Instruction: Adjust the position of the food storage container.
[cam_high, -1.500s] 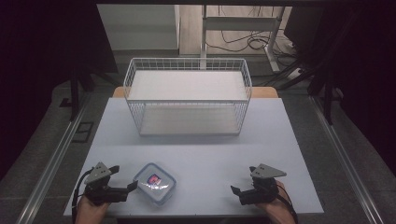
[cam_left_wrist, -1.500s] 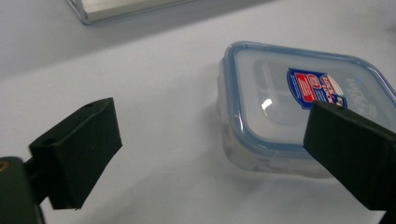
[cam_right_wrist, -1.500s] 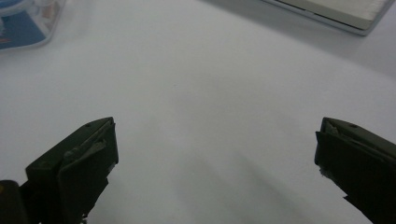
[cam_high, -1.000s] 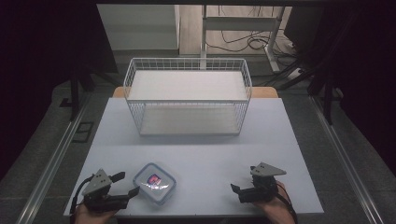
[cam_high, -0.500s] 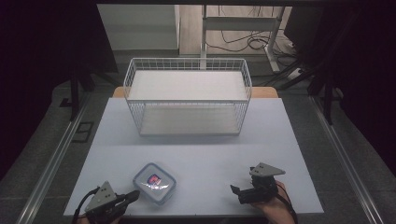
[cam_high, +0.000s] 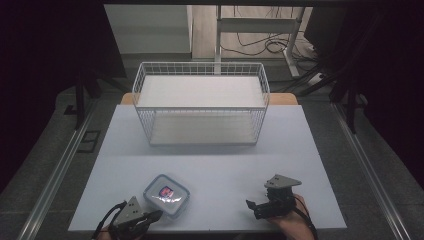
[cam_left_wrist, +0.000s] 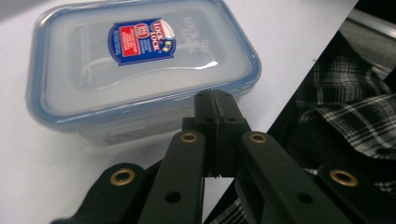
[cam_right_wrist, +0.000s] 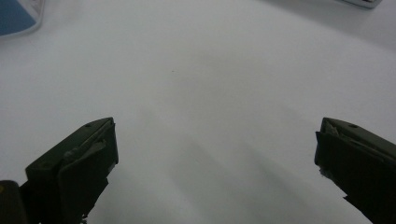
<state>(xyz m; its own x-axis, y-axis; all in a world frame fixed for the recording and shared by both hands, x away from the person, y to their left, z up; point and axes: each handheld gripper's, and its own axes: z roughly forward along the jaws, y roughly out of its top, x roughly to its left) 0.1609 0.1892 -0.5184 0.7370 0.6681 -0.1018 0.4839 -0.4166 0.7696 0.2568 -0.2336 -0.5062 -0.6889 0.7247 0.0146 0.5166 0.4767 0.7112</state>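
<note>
My left gripper (cam_high: 152, 216) sits at the near edge of the table (cam_high: 210, 145), toward its near-left corner, and its jaws are clenched tight on each other with nothing between them; they have just been closing, on empty air. In the left gripper view the two black tips meet flat together, right in front of the box (cam_left_wrist: 140, 65), just beside its near wall, though I cannot tell whether they touch it. The box (cam_high: 166, 194) is a clear plastic one with a blue-rimmed lid snapped on and a red and blue label on top; it rests flat on the table near the near edge, left of the middle, just beside my left gripper and well apart from my right one. My right gripper (cam_high: 252, 206) lies low by the near edge, toward the near-right corner, pointing left across the table toward the box. Its jaws are released and spread wide, and in the right gripper view bare table shows between them, with a blue corner of the box far off at the top left. A white wire basket (cam_high: 201, 102) stands at the far edge of the table, across its middle, well apart from the box and both grippers.
</note>
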